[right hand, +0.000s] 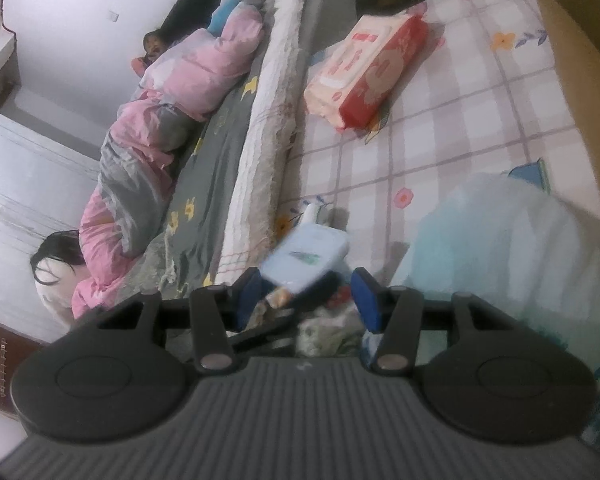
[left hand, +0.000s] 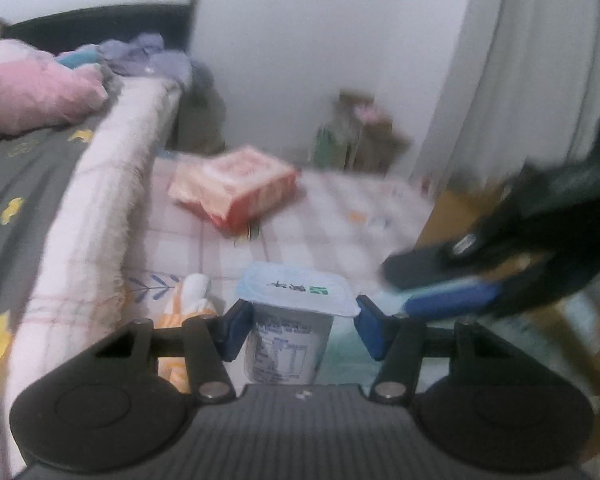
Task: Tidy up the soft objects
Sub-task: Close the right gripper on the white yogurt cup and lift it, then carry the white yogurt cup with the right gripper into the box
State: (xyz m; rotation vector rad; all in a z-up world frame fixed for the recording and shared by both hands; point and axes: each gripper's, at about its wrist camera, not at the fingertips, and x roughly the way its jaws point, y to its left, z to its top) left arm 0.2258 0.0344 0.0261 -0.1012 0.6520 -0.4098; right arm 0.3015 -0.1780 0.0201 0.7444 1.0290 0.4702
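Observation:
A white yogurt cup (left hand: 292, 320) with a pale blue foil lid stands between the fingers of my left gripper (left hand: 300, 330). The left pad touches it and the right pad stands a little off, so the jaws are open around it. The cup also shows in the right wrist view (right hand: 308, 254), tilted. My right gripper (right hand: 306, 300) is open, and it shows blurred at the right in the left wrist view (left hand: 460, 284). A red and cream soft tissue pack (left hand: 236, 186) lies farther back on the checked sheet; it also shows in the right wrist view (right hand: 368, 68). An orange and white soft toy (left hand: 188, 308) lies left of the cup.
A pale mint cloth or bag (right hand: 508, 248) lies at the right. A cardboard box (right hand: 576, 80) stands beyond it. A raised bed (right hand: 220, 140) with a pink quilt (right hand: 172, 92) and people on it runs along the left. A wall (left hand: 320, 40) is behind.

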